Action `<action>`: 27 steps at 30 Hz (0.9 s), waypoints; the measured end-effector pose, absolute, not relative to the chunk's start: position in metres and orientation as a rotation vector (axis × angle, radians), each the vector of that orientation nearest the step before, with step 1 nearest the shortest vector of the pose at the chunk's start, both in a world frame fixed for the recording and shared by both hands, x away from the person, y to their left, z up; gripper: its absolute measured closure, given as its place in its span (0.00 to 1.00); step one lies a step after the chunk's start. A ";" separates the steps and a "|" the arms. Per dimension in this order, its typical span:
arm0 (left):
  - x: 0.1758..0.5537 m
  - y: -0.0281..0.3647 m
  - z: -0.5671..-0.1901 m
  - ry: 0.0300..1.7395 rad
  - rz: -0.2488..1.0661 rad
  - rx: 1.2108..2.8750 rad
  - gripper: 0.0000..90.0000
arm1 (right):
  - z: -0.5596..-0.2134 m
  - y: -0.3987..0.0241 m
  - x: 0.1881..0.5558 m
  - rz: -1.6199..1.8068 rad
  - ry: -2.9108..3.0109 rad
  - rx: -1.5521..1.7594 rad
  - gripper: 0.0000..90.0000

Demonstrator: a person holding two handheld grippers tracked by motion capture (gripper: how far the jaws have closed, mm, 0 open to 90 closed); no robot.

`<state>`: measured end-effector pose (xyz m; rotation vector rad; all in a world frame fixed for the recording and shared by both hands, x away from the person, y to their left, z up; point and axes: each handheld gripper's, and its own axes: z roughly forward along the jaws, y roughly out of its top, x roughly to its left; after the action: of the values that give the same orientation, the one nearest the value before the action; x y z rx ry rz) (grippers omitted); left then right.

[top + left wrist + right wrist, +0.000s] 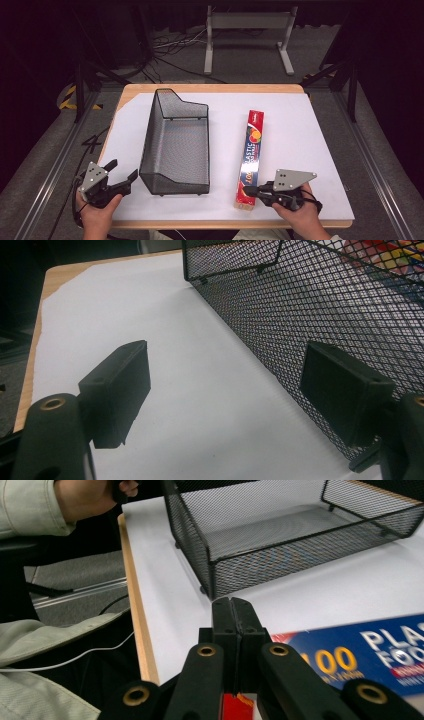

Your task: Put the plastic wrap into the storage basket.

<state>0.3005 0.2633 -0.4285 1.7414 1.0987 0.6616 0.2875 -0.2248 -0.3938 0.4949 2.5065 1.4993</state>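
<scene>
White sheet [300, 130], black mesh basket [176, 145]

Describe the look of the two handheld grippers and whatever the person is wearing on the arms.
Both grippers are black. The left gripper and right gripper each carry a grey three-cornered plate with small dark holes on top. Their jaws end in flat rectangular black pads, and brass-coloured rivets mark the linkage arms. A thin white cable trails across the person's lap. The sleeve is pale greenish-beige.

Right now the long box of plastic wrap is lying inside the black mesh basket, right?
No. The box of plastic wrap lies on the white sheet beside the black mesh basket, not inside it. The high view shows the basket empty.
</scene>
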 end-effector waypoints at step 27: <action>0.301 0.265 -0.430 1.107 0.650 1.752 0.23 | -0.395 -0.161 0.314 1.087 2.768 0.523 1.00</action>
<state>0.3012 0.2649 -0.4297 1.7518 1.1066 0.6499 0.3140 -0.1609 -0.3953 0.5230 2.7684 1.0871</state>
